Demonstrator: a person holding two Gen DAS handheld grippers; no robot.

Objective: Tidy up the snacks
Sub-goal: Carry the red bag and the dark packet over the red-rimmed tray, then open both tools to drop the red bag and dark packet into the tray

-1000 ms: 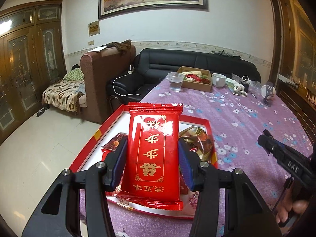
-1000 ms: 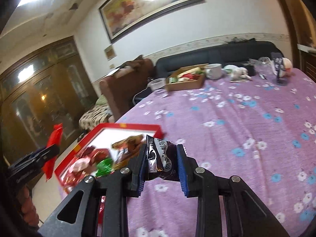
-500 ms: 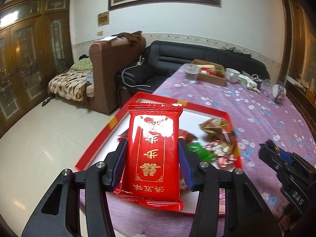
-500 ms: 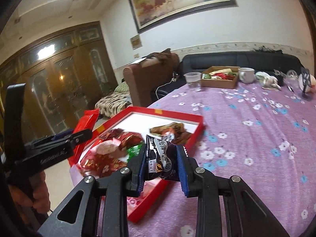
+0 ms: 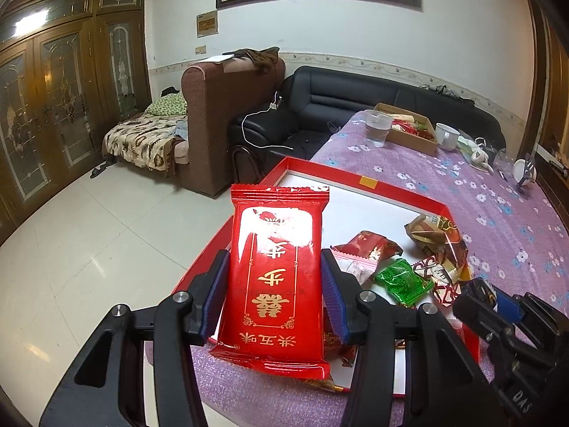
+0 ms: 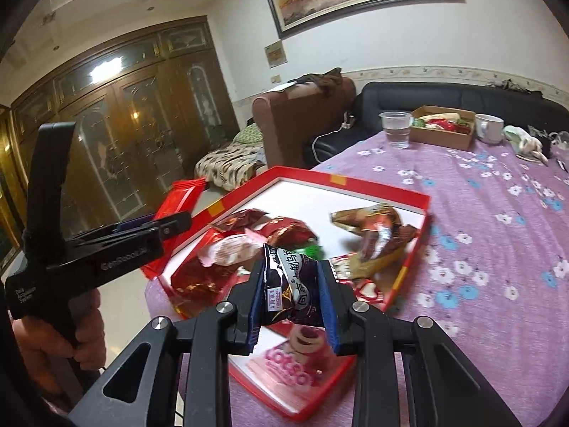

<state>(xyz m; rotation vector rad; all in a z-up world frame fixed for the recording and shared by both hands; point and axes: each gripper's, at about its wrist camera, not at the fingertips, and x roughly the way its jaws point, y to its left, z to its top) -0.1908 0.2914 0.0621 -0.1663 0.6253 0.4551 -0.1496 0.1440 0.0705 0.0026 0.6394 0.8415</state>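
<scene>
My left gripper [image 5: 272,284] is shut on a long red snack packet [image 5: 275,277] with gold characters, held above the left front edge of a red tray [image 5: 402,194]. My right gripper [image 6: 291,284] is shut on a small dark brown snack packet [image 6: 290,284], held over the tray's [image 6: 355,183] near part. Several wrapped snacks lie in the tray, among them a green one [image 5: 403,281] and a brown-gold one [image 6: 373,224]. The left gripper with its red packet [image 6: 177,201] shows at the left of the right wrist view; the right gripper's body [image 5: 512,323] shows at lower right of the left wrist view.
The tray sits at the corner of a table with a purple flowered cloth [image 6: 498,192]. At the far end stand a plastic cup [image 6: 394,130], a cardboard box of snacks [image 6: 442,130] and a white mug [image 6: 490,128]. A brown armchair [image 5: 227,121] and black sofa [image 5: 355,96] stand beyond.
Both grippers have pulled back and swung left, each still holding its packet. The right gripper now hangs over the tray's near part; the left is at the tray's left front edge.
</scene>
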